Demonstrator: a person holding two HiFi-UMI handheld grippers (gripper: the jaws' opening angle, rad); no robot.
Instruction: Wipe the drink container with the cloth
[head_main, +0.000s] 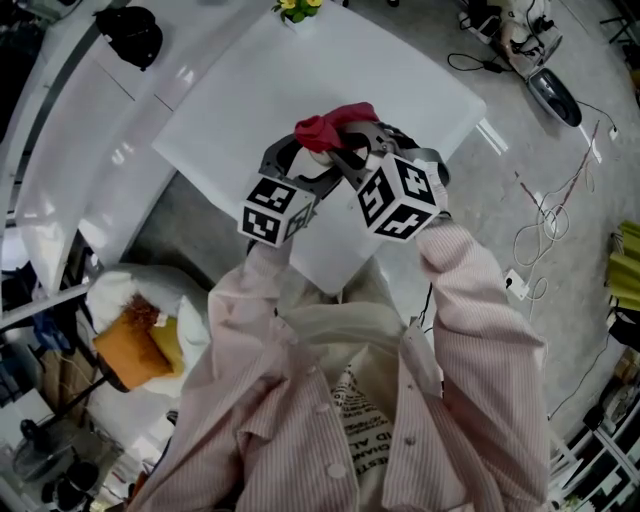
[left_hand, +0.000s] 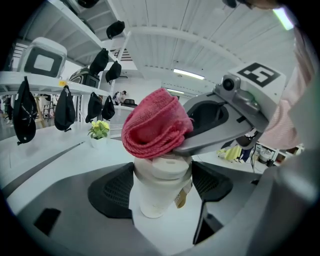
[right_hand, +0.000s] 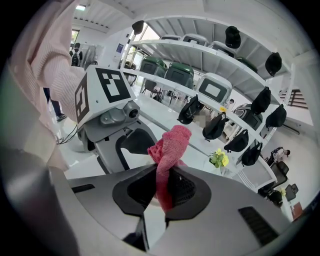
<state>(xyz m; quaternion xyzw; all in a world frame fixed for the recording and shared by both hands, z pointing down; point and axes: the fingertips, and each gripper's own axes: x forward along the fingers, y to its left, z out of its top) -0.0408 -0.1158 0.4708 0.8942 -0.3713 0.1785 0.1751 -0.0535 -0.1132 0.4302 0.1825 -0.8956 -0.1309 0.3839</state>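
The left grey two-jaw gripper (left_hand: 161, 187) is clamped on the white lidded paper drink cup (left_hand: 159, 192), one pad pressed to each side of its body below the lid. The right grey two-jaw gripper (right_hand: 161, 192) is closed on the red knitted cloth (right_hand: 167, 145), which is bunched on the cup's lid, at centre frame in the left gripper view. In the head view both are seen above the near edge of the white table (head_main: 250, 110). Wiping of the lid is judged to be in hand. Next, the cloth would need to be drawn over the rim and down the wall while the cup is gripped steady. Nothing of the cup's contents can be seen under the lid.
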